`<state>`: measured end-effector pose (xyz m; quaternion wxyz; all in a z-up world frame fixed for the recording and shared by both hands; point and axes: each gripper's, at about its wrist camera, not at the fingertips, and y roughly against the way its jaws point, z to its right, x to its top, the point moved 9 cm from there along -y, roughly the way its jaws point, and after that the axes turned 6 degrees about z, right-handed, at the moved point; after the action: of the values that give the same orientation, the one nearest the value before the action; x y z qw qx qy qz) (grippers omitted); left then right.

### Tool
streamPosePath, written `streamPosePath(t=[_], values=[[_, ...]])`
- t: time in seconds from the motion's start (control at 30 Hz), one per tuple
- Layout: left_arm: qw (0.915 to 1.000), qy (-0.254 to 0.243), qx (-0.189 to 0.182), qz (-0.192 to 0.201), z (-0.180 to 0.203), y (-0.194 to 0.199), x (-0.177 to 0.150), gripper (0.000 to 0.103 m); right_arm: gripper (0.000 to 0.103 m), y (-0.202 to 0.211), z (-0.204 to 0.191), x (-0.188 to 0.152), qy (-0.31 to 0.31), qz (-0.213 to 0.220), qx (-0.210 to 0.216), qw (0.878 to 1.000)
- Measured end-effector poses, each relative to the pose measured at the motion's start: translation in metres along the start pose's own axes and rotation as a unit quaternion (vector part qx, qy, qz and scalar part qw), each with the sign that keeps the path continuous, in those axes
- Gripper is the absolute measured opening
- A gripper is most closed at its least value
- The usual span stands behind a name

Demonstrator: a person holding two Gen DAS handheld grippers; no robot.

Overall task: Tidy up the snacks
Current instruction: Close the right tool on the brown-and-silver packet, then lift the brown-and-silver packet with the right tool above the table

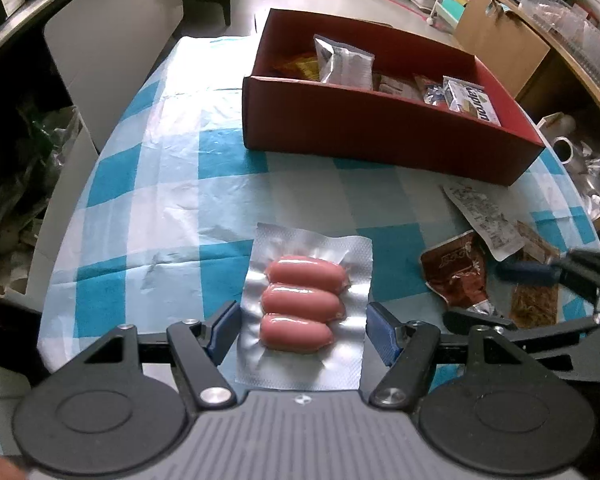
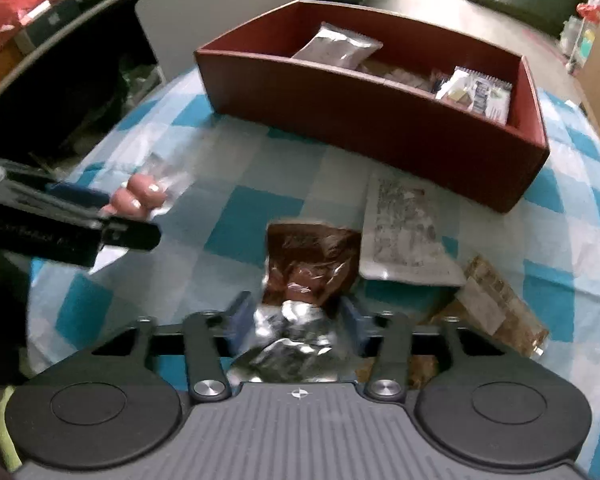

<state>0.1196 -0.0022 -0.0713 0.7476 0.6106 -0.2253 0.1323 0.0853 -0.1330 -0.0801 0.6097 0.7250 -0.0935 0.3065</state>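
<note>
sausage pack (image 1: 305, 307) between left hand-held gripper (image 1: 302, 328) pads | red box (image 1: 364, 136) beyond | brown pouch (image 2: 310, 266) beside

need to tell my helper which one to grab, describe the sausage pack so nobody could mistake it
Start at the red box on the blue-and-white checked tablecloth. In front of it lies the sausage pack, between the left gripper fingers. It is the only clear vacuum pouch, showing three pink sausages side by side; its neighbours are printed or brown wrappers.
</note>
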Motion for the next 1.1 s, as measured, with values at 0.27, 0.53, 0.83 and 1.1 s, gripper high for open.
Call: streamPosePath(t=[0.27,0.53,0.83,1.1], values=[[0.9999,-0.004,-0.01,-0.004,0.005,-0.001,-0.001,0.062,0.089,-0.022,-0.005,0.0,0.035,-0.007,-0.038,0.999],[0.9999,-0.006,-0.009,0.001,0.004,0.002,0.0,0.062,0.061,-0.012,-0.008,0.005,0.023,-0.006,-0.002,1.0],[0.9994,-0.004,-0.021,0.027,0.011,0.01,0.007,0.062,0.061,0.015,-0.002,0.018,-0.016,0.043,0.026,0.999],[0.9982,0.002,-0.029,0.052,0.015,0.018,0.018,0.062,0.061,0.028,0.007,0.033,-0.042,0.075,0.037,0.996]])
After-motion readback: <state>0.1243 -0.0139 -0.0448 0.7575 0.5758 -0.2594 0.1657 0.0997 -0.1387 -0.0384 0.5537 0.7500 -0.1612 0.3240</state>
